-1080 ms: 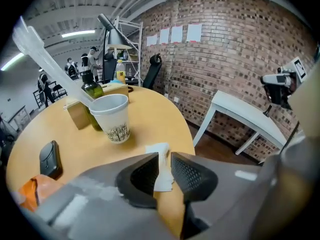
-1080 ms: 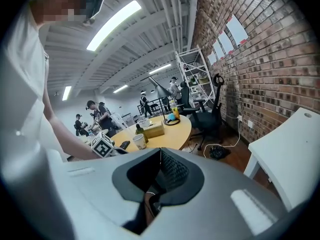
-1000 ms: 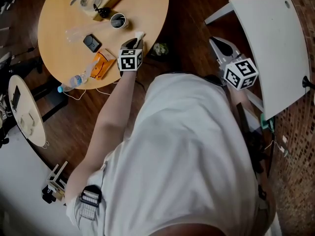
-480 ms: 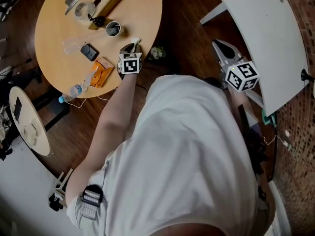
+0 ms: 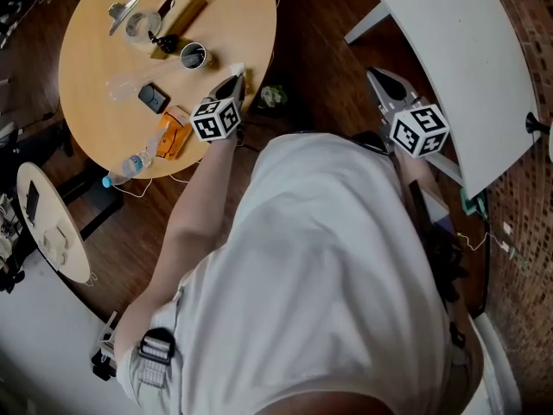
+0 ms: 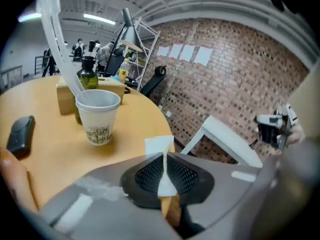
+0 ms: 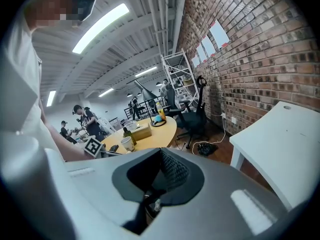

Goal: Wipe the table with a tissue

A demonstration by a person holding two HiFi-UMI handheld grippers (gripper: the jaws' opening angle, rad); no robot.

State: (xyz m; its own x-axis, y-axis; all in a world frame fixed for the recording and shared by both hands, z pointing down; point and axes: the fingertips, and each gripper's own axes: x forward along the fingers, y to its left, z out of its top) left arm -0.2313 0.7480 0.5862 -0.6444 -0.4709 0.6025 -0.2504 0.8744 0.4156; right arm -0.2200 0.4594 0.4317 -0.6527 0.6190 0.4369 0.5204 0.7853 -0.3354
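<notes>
A round wooden table (image 5: 95, 50) fills the upper left of the head view. My left gripper (image 5: 233, 78) hovers over its near right edge, shut on a white tissue (image 5: 238, 69). In the left gripper view the tissue (image 6: 159, 145) stands up folded from between the pads of the left gripper (image 6: 164, 171), above the tabletop (image 6: 55, 159). My right gripper (image 5: 377, 78) is held off to the right over the dark wooden floor, away from the round table. Its jaws are shut with nothing between them, as the right gripper view shows (image 7: 159, 170).
On the round table: a paper cup (image 5: 192, 55) (image 6: 98, 117), a black device (image 5: 152, 98) (image 6: 20, 133), an orange packet (image 5: 170, 135), a plastic bottle (image 5: 130, 161), a cardboard box (image 5: 177, 7) and a dark bottle (image 6: 86, 79). A white table (image 5: 471, 67) stands right.
The left gripper has rolled slightly and stays at the table's near right edge with the tissue. The right gripper has barely moved.
</notes>
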